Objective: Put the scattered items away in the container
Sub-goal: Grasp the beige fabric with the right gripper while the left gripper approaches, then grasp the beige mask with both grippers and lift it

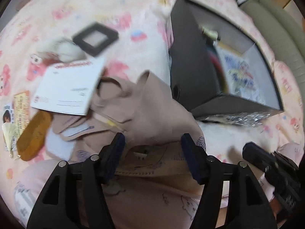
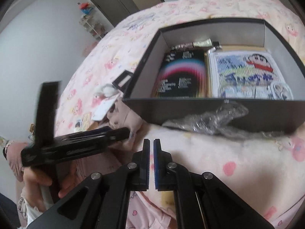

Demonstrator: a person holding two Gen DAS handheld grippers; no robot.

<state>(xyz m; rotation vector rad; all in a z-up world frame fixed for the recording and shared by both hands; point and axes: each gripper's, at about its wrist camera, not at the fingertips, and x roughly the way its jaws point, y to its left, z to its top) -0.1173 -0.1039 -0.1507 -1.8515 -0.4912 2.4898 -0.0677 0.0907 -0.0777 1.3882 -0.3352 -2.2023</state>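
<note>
Between the spread fingers of my left tool [image 1: 152, 139] lies a beige fabric pouch [image 1: 144, 103], crumpled on the bed [image 1: 133, 15]; nothing is pinched, and I cannot tell whether the blue pads touch the cloth. Just left of that tool an amber comb [image 1: 32, 135] rests on the pink patterned cover, with a printed card [image 1: 19, 105] beside it. Ahead and left, a white postcard [image 1: 70, 87] overlaps the pouch's edge, and beyond it sit a fluffy white plush [image 1: 63, 49] and a small black frame [image 1: 95, 38]. Ahead and right stands the black box [image 1: 188, 61], open at the top.

Over on my right tool [image 2: 151, 145], the fingers are pressed nearly together with only a thin slit between them, gripping nothing. Just ahead of it crumpled clear plastic wrap [image 2: 207, 122] lies against the near wall of the black box [image 2: 228, 110]. Inside the box I see a dark book with rainbow arcs [image 2: 181, 74], a cartoon picture [image 2: 247, 70] beside it, and tubes [image 2: 202, 43] along the far wall, blurred.
</note>
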